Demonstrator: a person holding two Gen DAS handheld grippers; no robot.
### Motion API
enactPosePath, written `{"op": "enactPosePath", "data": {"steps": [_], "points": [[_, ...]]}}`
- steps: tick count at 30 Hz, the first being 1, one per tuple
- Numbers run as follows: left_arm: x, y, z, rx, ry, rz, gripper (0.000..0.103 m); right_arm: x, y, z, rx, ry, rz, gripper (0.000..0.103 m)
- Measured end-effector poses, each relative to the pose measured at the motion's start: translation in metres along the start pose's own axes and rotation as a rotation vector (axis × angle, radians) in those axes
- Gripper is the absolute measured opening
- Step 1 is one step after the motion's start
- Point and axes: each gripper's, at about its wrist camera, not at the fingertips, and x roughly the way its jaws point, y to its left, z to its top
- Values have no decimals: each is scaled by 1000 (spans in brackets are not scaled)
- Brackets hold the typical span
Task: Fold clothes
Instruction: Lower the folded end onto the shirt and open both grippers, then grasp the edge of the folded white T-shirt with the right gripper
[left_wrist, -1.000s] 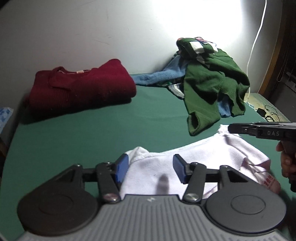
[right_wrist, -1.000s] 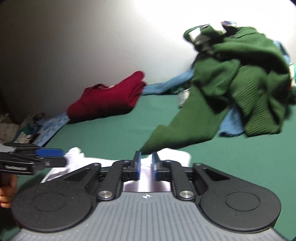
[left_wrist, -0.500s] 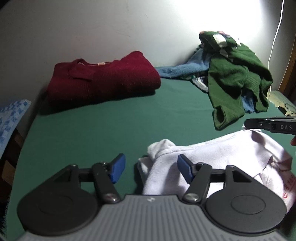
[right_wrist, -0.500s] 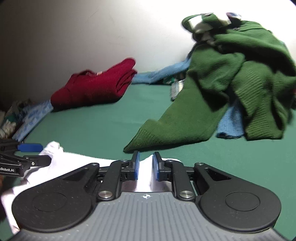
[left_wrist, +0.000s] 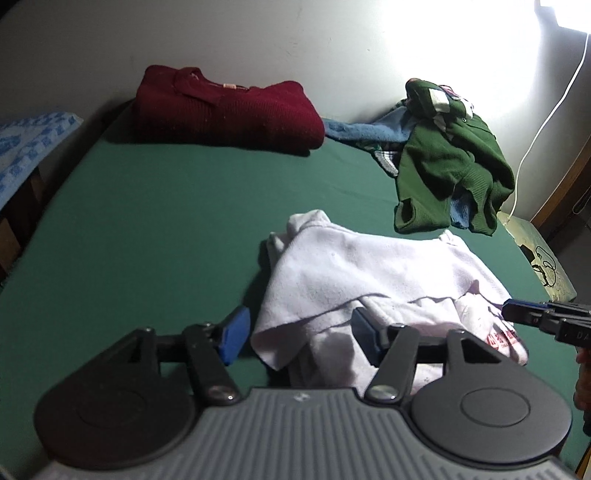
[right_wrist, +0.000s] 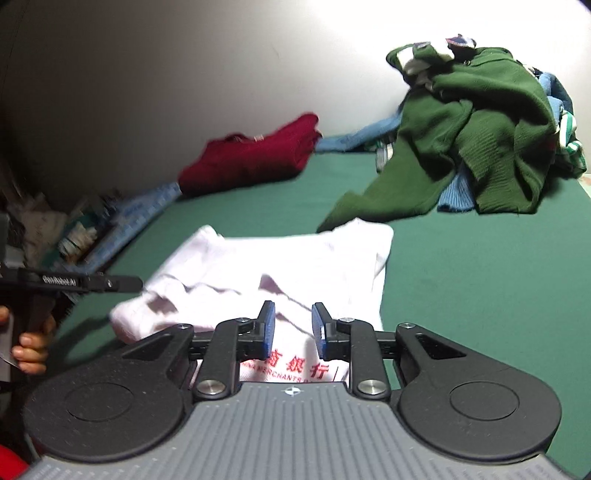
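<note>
A white shirt (left_wrist: 373, 273) with red print lies partly folded on the green table (left_wrist: 166, 229); it also shows in the right wrist view (right_wrist: 288, 262). My left gripper (left_wrist: 297, 336) is open, its fingers astride the shirt's near left corner, holding nothing. My right gripper (right_wrist: 293, 328) is open a little, just above the shirt's printed part, with no cloth between the pads. It shows at the right edge of the left wrist view (left_wrist: 546, 317).
A folded dark red sweater (left_wrist: 225, 107) lies at the back by the wall. A heap of green (left_wrist: 450, 166) and blue clothes sits at the back right. A blue patterned cloth (left_wrist: 26, 144) lies off the table's left edge. A white cable (left_wrist: 546, 110) hangs at the right.
My right gripper has opened and let go of the shirt, which now lies flat. Both grippers have pulled back from it. The left stayed open.
</note>
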Motion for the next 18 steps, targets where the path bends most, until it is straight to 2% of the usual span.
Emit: {"op": "enactPosePath", "data": {"steps": [4, 8, 11, 14, 18], "points": [[23, 1, 2, -73, 55, -49, 65, 24, -5, -6, 72, 67, -47, 24], [24, -3, 2, -68, 67, -57, 65, 11, -6, -1, 68, 31, -64, 25], [16, -2, 4, -91, 55, -87, 74, -6, -15, 6, 110, -15, -107, 26], [11, -13, 5, -2, 23, -38, 76, -11, -14, 10, 80, -41, -124, 26], [4, -22, 3, 116, -1, 25, 76, -2, 8, 9, -59, -29, -137, 31]]}}
